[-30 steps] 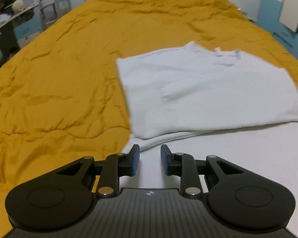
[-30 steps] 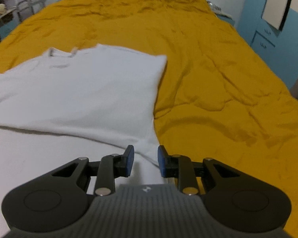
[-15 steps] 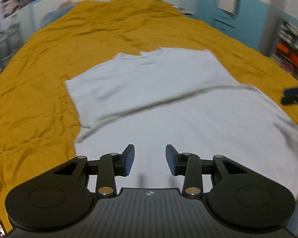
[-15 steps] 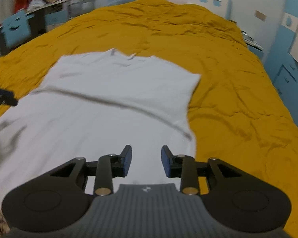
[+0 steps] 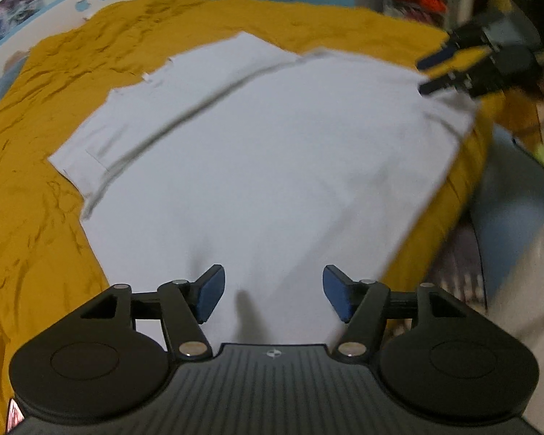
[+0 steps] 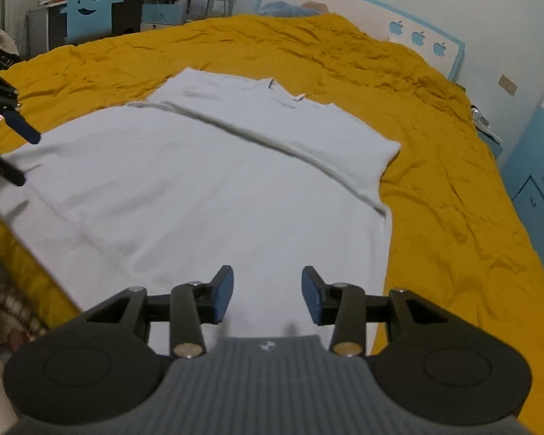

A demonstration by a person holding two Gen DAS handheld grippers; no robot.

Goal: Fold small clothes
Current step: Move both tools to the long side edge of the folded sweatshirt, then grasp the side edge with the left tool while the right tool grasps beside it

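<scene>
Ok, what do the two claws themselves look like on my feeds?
Both match: the left claw and right claw have black linkage arms with silver pivot pins, blue finger pads, round black side housings and a ribbed body bearing a small round emblem.

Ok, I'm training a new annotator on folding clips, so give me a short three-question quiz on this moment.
1. True or false: the left tongs are shut on the white T-shirt.
2. Multiple choice: the T-shirt lies on a) a bare wooden floor, b) a mustard-yellow bedspread, c) a glass table.
3. Fill in: in the right wrist view the shirt's neckline lies at the ___ end, away from the right tongs.

Key: 1 false, both tongs stand open with nothing between them; 2 b; 3 far.
</scene>
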